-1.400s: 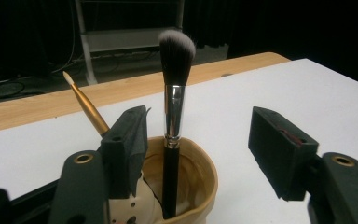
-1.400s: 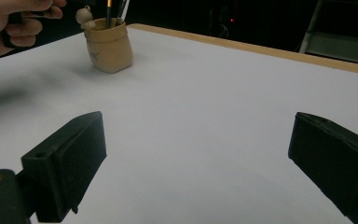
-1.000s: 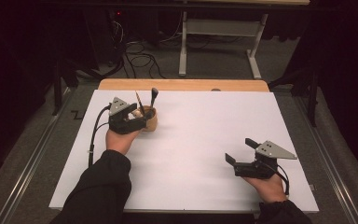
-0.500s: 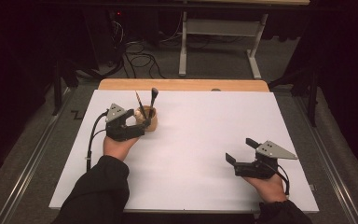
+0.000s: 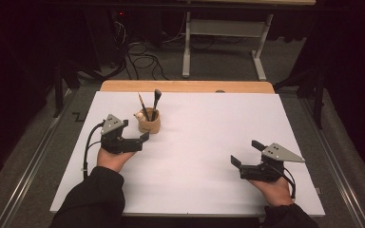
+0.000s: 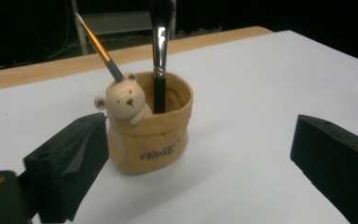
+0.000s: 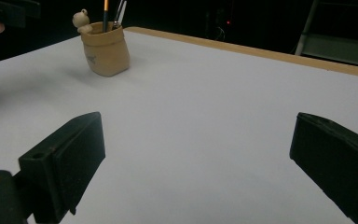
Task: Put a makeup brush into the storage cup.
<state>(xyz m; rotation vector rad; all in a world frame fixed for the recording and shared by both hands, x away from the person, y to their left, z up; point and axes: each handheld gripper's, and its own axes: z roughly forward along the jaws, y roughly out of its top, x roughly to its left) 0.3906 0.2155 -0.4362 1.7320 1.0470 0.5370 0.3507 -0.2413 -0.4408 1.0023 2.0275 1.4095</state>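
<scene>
L gripper (image 5: 140,140) has backed off the bear brush pot (image 6: 150,128), jaws wide open & empty, pot just ahead by its left jaw – looks released; R gripper (image 5: 246,154) idle, wide open, empty.

Tan pen holder (image 5: 149,124) shaped like a soft sack, upright on the white sheet, left of centre and toward the far edge. Small cream bear figure (image 6: 123,99) perched on the rim, head and paws over the edge, dark eyes and nose visible. Dark printed lettering low on the front wall, too small to read. Two brushes inside: thin brush (image 6: 98,46) with an orange-brown handle and dark ferrule, leaning to the left behind the bear's head; thicker brush (image 6: 160,51) with a black handle and shiny metal ferrule, nearly vertical at the middle of the opening. Both bristle ends down, hidden inside.
</scene>
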